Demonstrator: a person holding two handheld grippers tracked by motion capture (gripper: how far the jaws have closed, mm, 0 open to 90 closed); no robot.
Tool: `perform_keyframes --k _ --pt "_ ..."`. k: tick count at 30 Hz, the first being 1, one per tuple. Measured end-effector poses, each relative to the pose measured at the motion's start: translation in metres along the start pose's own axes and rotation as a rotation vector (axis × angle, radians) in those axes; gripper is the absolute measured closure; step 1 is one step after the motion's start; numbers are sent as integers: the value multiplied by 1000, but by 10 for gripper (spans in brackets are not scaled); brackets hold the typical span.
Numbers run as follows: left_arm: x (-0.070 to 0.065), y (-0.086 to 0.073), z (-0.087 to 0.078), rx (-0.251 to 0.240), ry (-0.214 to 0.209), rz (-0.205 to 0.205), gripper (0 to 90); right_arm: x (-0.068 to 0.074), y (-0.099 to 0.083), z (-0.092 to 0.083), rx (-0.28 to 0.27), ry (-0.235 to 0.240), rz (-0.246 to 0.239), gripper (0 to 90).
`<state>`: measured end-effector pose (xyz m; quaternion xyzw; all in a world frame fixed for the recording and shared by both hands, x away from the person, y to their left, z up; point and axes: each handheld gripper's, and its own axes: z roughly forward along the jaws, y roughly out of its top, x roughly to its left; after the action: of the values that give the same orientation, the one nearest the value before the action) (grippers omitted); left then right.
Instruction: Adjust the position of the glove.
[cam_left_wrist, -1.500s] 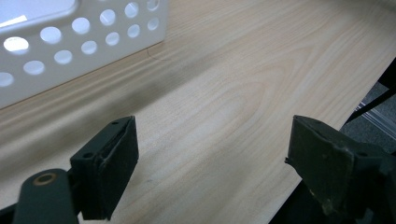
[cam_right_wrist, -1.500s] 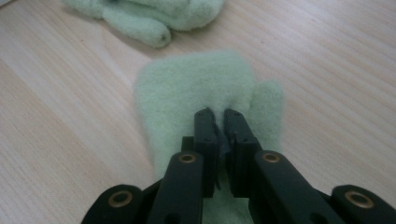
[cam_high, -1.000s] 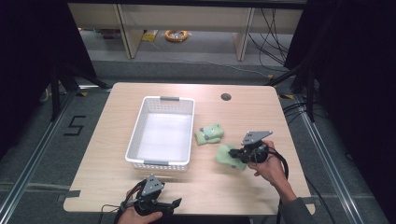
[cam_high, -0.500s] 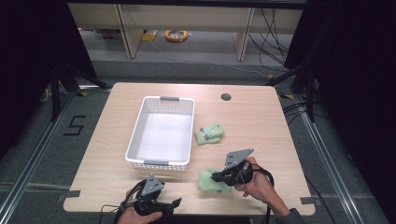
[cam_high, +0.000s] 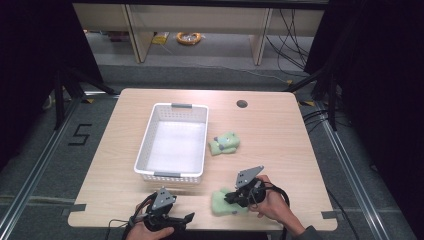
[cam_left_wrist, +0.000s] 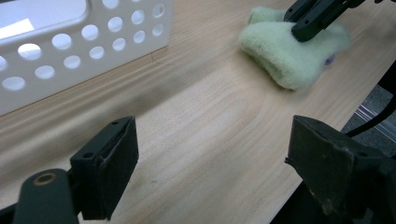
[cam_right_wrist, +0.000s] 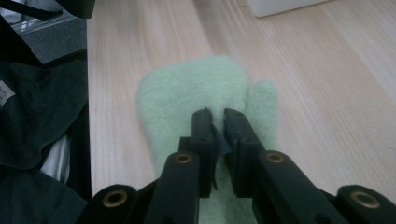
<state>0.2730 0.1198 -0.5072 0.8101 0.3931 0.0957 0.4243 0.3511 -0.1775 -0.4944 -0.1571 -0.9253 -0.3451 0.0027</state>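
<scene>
Green mitten (cam_high: 223, 203) lies near table's front edge (cam_high: 210, 229).

Pale green fuzzy mitten (cam_high: 223, 202) lies flat (near table edge).

I note a white perforated basket (cam_high: 172, 142) on the wooden table (cam_high: 280, 130), a second green plush (cam_high: 223, 143) just beside it.
</scene>
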Motion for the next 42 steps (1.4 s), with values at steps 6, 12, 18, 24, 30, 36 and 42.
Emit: perform_keyframes --k 6,12,18,24,30,36,42 --pt "0 1 0 7 -1 12 157 -1 1 -2 -15 -11 42 653" --pt "2 0 -1 21 9 16 157 -7 5 -15 -48 -63 70 561" --pt "-1 0 2 -13 1 -10 157 -26 17 -35 -121 -173 98 515" --pt "-1 1 1 -14 3 -8 157 -48 33 -46 -126 -276 96 526" --pt "-1 1 2 -15 0 -12 157 -87 57 -45 -133 -370 125 570" --pt "1 0 0 -3 13 4 157 -121 71 -18 -96 -369 173 584" --pt "0 1 0 3 -2 7 157 -139 80 0 -49 -355 192 594"
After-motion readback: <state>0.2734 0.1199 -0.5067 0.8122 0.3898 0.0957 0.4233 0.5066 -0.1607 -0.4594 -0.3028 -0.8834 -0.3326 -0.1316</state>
